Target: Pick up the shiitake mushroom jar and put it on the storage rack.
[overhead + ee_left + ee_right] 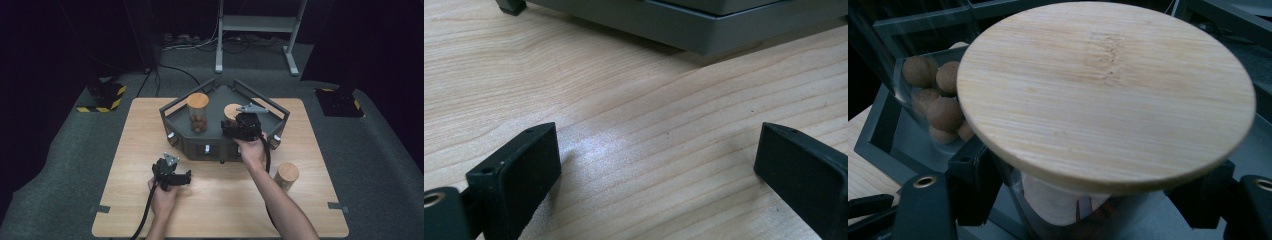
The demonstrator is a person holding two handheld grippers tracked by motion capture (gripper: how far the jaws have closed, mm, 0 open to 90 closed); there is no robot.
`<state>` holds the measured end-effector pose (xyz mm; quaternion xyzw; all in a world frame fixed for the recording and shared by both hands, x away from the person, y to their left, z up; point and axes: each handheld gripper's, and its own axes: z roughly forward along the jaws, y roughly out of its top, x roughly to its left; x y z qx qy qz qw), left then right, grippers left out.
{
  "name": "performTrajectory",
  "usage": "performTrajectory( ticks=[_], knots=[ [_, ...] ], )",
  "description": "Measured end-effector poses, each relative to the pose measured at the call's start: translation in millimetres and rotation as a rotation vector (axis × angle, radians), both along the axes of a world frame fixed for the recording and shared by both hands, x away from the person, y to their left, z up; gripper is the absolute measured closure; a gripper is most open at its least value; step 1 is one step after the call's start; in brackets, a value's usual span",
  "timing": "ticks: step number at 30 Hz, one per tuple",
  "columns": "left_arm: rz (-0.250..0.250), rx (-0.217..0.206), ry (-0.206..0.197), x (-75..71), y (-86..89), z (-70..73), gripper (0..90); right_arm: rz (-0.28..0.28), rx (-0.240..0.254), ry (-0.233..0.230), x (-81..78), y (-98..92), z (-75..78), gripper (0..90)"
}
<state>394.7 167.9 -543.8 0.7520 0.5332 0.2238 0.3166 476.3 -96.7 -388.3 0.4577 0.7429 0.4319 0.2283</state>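
while the right gripper [242, 125] hangs over the grey tray [180, 107], its jaws are clamped on the glass wall of a jar [1058, 205] just under that jar's round bamboo lid [1108, 90]. this held jar sits inside the tray, toward the tray's 3 o'clock side in the high view. at 9 o'clock from it stands a second jar [198, 112], lidded too, with brown balls [935, 95] inside. the left gripper [174, 175] rests low over the wooden table [634, 125] at about 7 o'clock from the tray, jaws spread wide with nothing between them. a third lidded jar [286, 176] stands on the table at 4 o'clock from the tray, well apart from both grippers.
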Motion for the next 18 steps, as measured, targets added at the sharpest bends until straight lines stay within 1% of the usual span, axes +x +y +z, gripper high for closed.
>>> performTrajectory(
  ticks=[5,18],
  knots=[
    [0.001,-0.001,0.0,0.0,0.0,0.0,4.5,0.001,-0.007,-0.001,1.6,3.6,-1.5,25.4],
    [0.001,0.0,0.0,0.0,-0.1,0.0,4.4,0.008,-0.025,0.017,3.0,9.7,-8.1,25.4]
  ],
)
